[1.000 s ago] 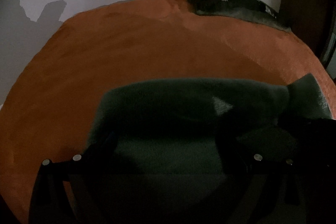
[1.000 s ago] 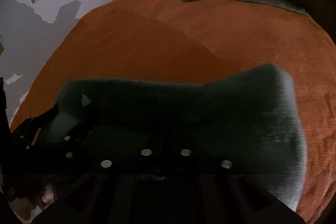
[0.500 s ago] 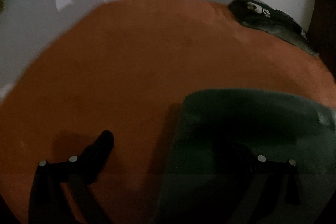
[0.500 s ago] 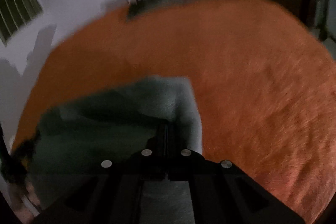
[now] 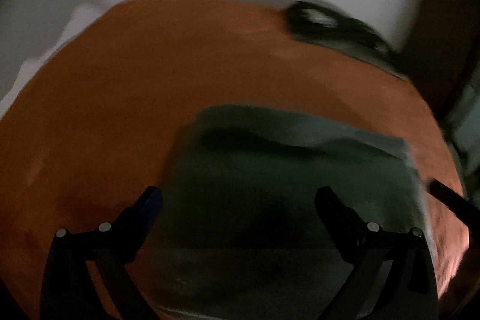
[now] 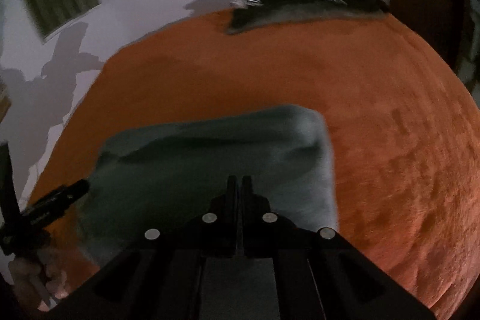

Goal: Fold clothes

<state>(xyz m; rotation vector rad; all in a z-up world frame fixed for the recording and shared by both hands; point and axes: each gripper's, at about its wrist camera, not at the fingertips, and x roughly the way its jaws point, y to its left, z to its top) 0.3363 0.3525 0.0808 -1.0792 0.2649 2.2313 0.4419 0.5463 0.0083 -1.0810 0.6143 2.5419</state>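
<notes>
A grey-green garment (image 5: 288,170) lies folded in a compact block on the orange bed cover (image 5: 150,74). My left gripper (image 5: 237,197) hangs over its near left part, open wide, with nothing between the fingers (image 5: 150,200). In the right wrist view the same garment (image 6: 210,152) lies just past my right gripper (image 6: 238,179), which is shut, with no cloth visibly pinched. There the left gripper (image 6: 57,200) shows at the garment's left edge, with a hand (image 6: 45,275) below it.
A pile of dark folded clothes (image 6: 303,5) sits at the far edge of the bed against the white wall. Orange cover (image 6: 405,140) stretches right of the garment. A dark bar of the right gripper (image 5: 450,200) crosses the left view's right edge.
Both grippers have pulled back and risen from the garment. The garment, spread wide a second ago, now lies narrower. The left gripper stayed open, the right stayed shut.
</notes>
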